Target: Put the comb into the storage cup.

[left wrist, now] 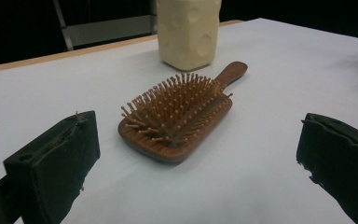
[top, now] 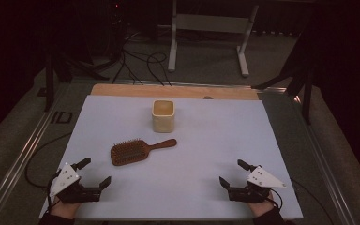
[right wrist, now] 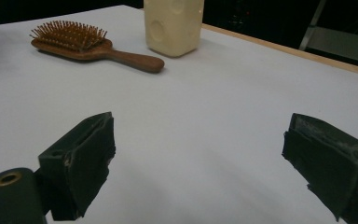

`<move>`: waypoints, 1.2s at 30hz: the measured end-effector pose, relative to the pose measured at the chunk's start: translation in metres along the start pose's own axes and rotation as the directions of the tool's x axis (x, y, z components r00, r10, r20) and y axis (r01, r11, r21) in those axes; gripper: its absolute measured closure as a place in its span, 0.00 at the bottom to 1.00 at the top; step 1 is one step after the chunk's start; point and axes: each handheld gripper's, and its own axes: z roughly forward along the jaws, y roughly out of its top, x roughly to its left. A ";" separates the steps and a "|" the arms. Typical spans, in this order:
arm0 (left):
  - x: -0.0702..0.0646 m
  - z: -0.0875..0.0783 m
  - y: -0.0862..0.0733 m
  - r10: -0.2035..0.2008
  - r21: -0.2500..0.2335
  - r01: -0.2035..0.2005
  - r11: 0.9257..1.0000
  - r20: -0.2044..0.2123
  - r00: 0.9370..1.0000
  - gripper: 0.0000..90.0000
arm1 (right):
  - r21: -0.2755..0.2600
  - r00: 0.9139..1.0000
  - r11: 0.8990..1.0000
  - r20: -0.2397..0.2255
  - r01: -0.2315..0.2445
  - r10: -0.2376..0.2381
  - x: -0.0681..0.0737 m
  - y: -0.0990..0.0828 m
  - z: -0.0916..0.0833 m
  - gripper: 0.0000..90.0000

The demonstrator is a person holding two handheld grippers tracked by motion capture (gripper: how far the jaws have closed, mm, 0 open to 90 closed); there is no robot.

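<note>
Lay under a white sheet [top: 201, 154] on the tabletop [top: 122, 89], bare wood showing along the far edge. Beyond it, on grey floor [top: 206, 65], stood a pale metal frame [top: 173, 42] with black cables [top: 140, 63] coiled beside; dark stand legs [top: 304, 89] rose at right.

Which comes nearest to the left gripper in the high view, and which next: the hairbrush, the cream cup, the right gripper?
1. Hairbrush, just ahead of the left gripper, slightly right.
2. Cream cup, farther back, mid-table.
3. Right gripper, across the table's near edge.
</note>
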 end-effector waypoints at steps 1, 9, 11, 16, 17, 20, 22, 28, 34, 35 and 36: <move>0.000 0.000 0.000 0.000 0.000 0.000 1.000 0.000 1.000 0.00 | 0.000 1.000 1.000 0.000 0.000 0.000 0.000 0.000 0.000 0.09; 0.001 0.005 0.001 -0.003 0.014 0.003 1.000 -0.001 1.000 0.00 | -0.003 1.000 1.000 0.001 0.003 -0.003 -0.002 -0.001 -0.001 0.09; 0.001 0.006 0.001 -0.002 0.017 0.002 1.000 0.004 1.000 0.00 | -0.001 1.000 1.000 -0.004 0.000 0.000 -0.003 -0.002 -0.001 0.09; 0.000 0.002 0.001 0.001 0.009 -0.001 1.000 0.007 1.000 0.00 | 0.001 1.000 1.000 -0.010 0.003 -0.003 -0.001 -0.002 -0.001 0.09; 0.000 0.002 0.001 -0.003 0.005 0.003 1.000 0.009 1.000 0.00 | -0.002 1.000 1.000 -0.007 0.005 -0.005 0.000 -0.001 -0.001 0.09; 0.001 0.001 0.001 -0.009 -0.001 0.009 1.000 0.013 1.000 0.00 | -0.007 1.000 1.000 0.000 0.012 -0.012 0.001 0.000 -0.002 0.09; 0.000 0.000 0.002 -0.014 -0.007 0.014 1.000 0.022 1.000 0.00 | 0.001 1.000 1.000 -0.002 0.010 -0.010 0.001 0.000 0.000 0.09; -0.004 0.001 0.008 -0.010 -0.017 0.010 1.000 0.036 0.999 0.00 | -0.003 1.000 1.000 -0.004 0.001 -0.001 0.000 -0.001 0.000 0.09; -0.005 0.002 0.012 -0.008 -0.005 0.008 1.000 0.046 0.999 0.00 | -0.008 1.000 1.000 -0.003 0.004 -0.004 0.000 0.000 -0.001 0.09; -0.005 0.001 0.014 -0.005 -0.005 0.005 1.000 0.044 0.999 0.00 | -0.008 1.000 1.000 -0.003 0.003 -0.003 0.000 0.000 -0.001 0.09; -0.006 0.001 0.016 -0.001 -0.003 0.001 1.000 0.043 0.999 0.00 | -0.008 1.000 1.000 -0.002 0.003 -0.003 0.000 0.000 -0.001 0.09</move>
